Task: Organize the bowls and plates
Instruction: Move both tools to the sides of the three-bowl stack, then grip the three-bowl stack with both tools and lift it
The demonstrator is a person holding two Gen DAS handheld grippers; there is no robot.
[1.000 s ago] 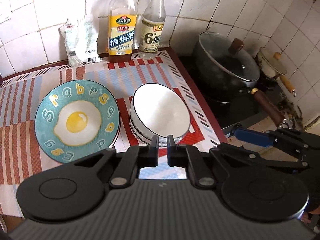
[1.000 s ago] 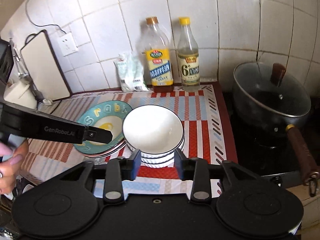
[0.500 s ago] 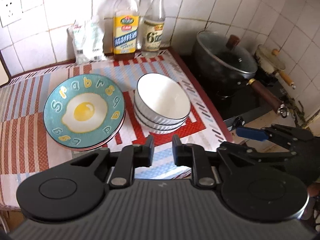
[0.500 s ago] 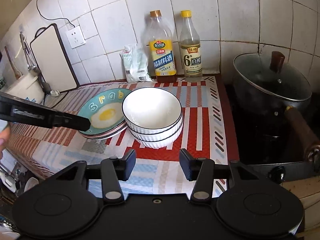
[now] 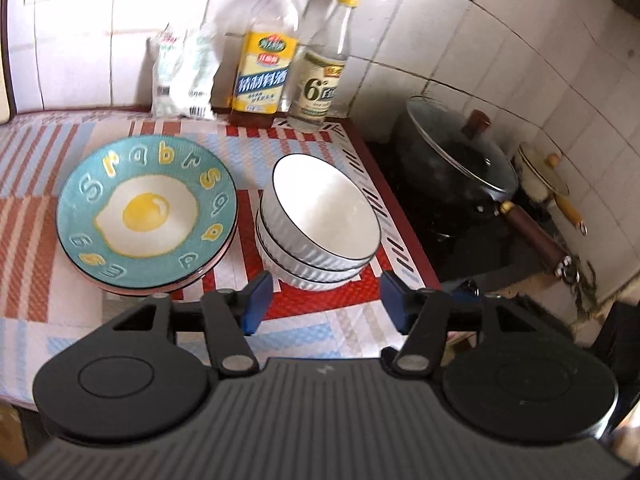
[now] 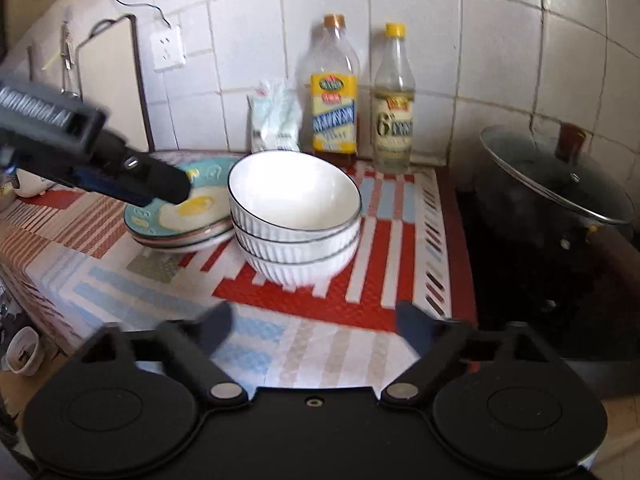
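A stack of teal plates with a fried-egg design (image 5: pixel 146 216) lies on the striped mat, and also shows in the right wrist view (image 6: pixel 188 216). Right beside it stands a stack of three white ribbed bowls (image 5: pixel 320 216), which also shows in the right wrist view (image 6: pixel 294 216). My left gripper (image 5: pixel 326 300) is open and empty, just in front of the bowls. My right gripper (image 6: pixel 316 330) is open and empty, held back from the bowls over the mat's front part. The left gripper's body (image 6: pixel 92 160) reaches in over the plates in the right wrist view.
Two bottles (image 5: pixel 268 56) (image 5: pixel 326 64) and a white packet (image 5: pixel 184 72) stand against the tiled wall. A black lidded pan (image 5: pixel 456 168) with a brown handle sits on the stove at right, with a small cream pot (image 5: pixel 540 176) behind. A cutting board (image 6: pixel 108 92) leans at left.
Both grippers have opened wide from nearly shut and have pulled back from the bowls. The plates and bowls have not moved.
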